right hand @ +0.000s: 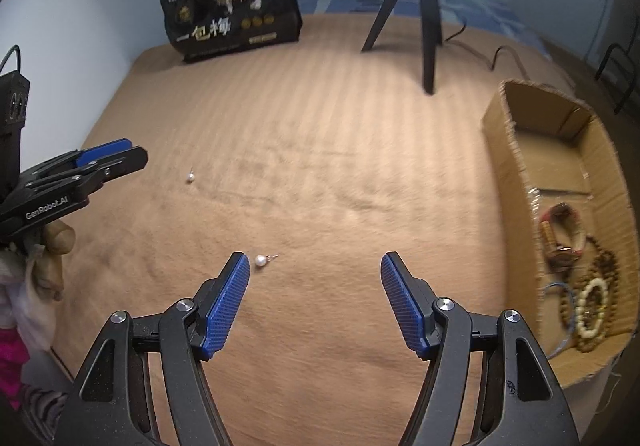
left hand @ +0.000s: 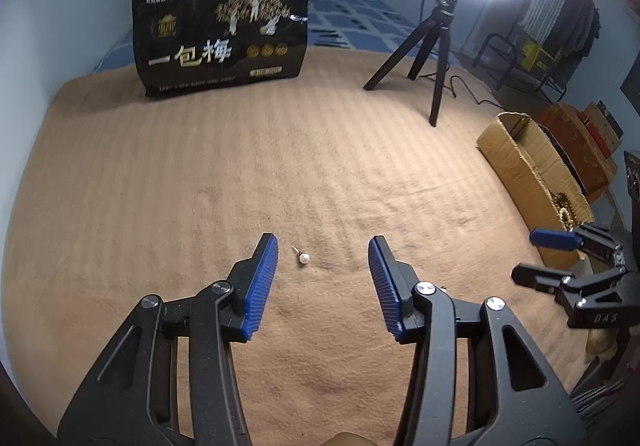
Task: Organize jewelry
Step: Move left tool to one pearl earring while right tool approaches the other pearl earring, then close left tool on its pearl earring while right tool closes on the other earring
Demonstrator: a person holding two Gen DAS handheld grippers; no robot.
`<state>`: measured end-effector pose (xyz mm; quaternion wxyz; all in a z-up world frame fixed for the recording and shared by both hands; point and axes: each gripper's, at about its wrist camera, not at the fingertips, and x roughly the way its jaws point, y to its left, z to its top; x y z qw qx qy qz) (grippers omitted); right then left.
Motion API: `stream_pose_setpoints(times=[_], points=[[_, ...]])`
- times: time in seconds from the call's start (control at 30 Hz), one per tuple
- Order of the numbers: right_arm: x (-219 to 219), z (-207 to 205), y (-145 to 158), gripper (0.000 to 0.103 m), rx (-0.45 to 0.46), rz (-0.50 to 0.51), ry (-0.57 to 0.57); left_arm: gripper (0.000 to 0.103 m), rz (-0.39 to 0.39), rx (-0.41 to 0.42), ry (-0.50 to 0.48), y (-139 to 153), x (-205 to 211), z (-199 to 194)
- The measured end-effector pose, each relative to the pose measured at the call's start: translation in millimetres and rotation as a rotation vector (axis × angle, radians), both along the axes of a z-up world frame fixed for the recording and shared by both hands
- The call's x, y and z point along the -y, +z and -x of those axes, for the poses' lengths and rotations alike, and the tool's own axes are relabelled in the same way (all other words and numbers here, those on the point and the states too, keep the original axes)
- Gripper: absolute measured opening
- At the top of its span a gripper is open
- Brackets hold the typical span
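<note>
Two pearl stud earrings lie apart on the tan blanket. In the left wrist view one earring (left hand: pixel 304 258) rests between the blue pads of my left gripper (left hand: pixel 322 242), closer to the left pad, and the jaws stand open without touching it. The same earring (right hand: pixel 191 177) appears in the right wrist view, just ahead of the left gripper (right hand: pixel 136 151). The other earring (right hand: pixel 261 260) lies beside the left pad of my right gripper (right hand: pixel 314 258), which is open and empty. In the left wrist view the right gripper (left hand: pixel 525 254) hovers at the right.
A cardboard box (right hand: pixel 516 205) at the blanket's right edge holds a white bead bracelet (right hand: pixel 592 310), brown beads (right hand: pixel 600 270) and a bangle (right hand: pixel 562 230). A black tripod (left hand: pixel 436 57) with a ring light and a black bag (left hand: pixel 224 41) stand at the back.
</note>
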<state>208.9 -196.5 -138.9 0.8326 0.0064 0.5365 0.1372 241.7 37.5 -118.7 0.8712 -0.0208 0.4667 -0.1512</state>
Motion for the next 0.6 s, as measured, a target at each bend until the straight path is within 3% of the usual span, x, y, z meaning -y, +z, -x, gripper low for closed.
stream_pose_setpoints(times=[0.17,0.23,0.6], points=[[-7.3,-8.0,-15.5,0.066,-0.066,-0.049,0.000,0.039,0.021,-0.052,0.007,-14.4,0.7,-11.4],[-11.5,-11.2,-19.7,0.057,-0.081,-0.052,0.006,0.035,0.022,-0.079,0.013,-22.3,1.2,-16.4],[-30.9,-28.9,-40.3,0.042,-0.147,-0.069,0.009,0.028,0.049,-0.174,0.056,-53.5,0.5,-34.1]])
